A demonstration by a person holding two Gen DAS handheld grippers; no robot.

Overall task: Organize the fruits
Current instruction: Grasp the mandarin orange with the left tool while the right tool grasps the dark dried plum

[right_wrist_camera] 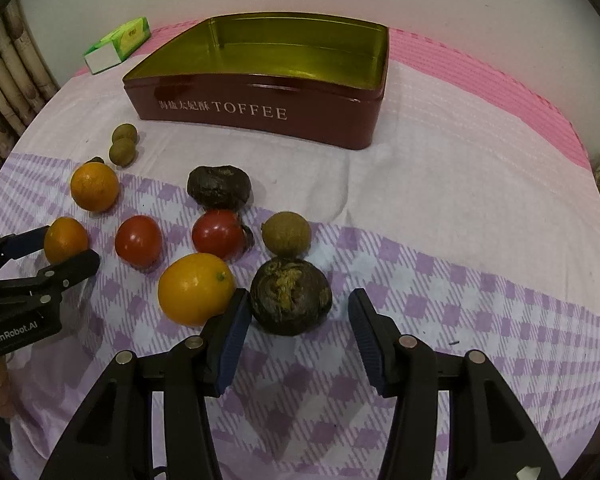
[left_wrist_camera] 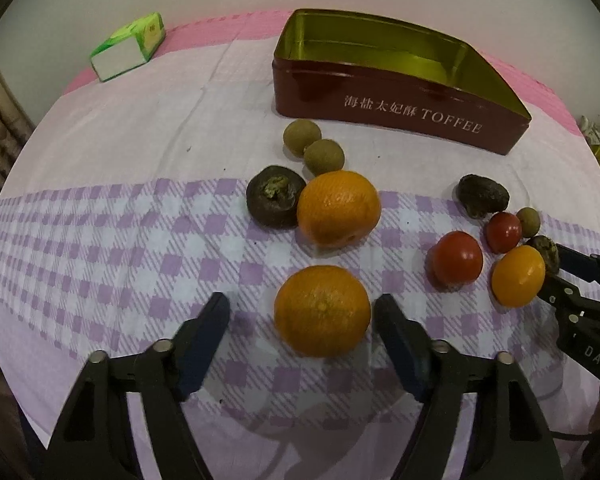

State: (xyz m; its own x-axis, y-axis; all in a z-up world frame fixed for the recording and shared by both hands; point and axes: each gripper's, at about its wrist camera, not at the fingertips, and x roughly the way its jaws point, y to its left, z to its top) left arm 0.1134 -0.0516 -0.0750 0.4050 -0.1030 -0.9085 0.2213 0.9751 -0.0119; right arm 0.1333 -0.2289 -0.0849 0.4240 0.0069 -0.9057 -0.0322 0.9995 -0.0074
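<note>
1. Fruits lie loose on the checked cloth of the counter (left_wrist_camera: pixel 100 240), all of them outside the red toffee tin (left_wrist_camera: pixel 400 92), which sits empty at the far side. None is sorted yet.

2. The left claw (left_wrist_camera: pixel 302 316) hangs with its jaws apart on either side of the near orange (left_wrist_camera: pixel 322 310); gaps show on both flanks, so nothing is gripped. If the pads close off-centre, that round fruit may squirt out and roll toward the near edge.

3. The right claw (right_wrist_camera: pixel 298 312) stands half open around the dark wrinkled fruit (right_wrist_camera: pixel 291 296). Its left pad looks to be touching or nearly touching the fruit, while the right pad stands well clear. An uneven close could shove it sideways rather than pinch it.

4. Trouble on the left of that claw: the yellow-orange fruit (right_wrist_camera: pixel 196 288) sits just beside the left finger. A careless close or descent could bump it and send it into the red tomatoes (right_wrist_camera: pixel 138 242).

5. A small brown fruit (right_wrist_camera: pixel 286 234) rests just beyond the dark one, touching or nearly so; lifting could nudge it rolling.

6. Both claws work close together here. The left one shows at the left edge of the right view, near a small orange (right_wrist_camera: pixel 65 239). Lifting both toward the tin at once risks a clash of arms.

7. The dark fruit looks soft; a hard squeeze may bruise or split it.
</note>
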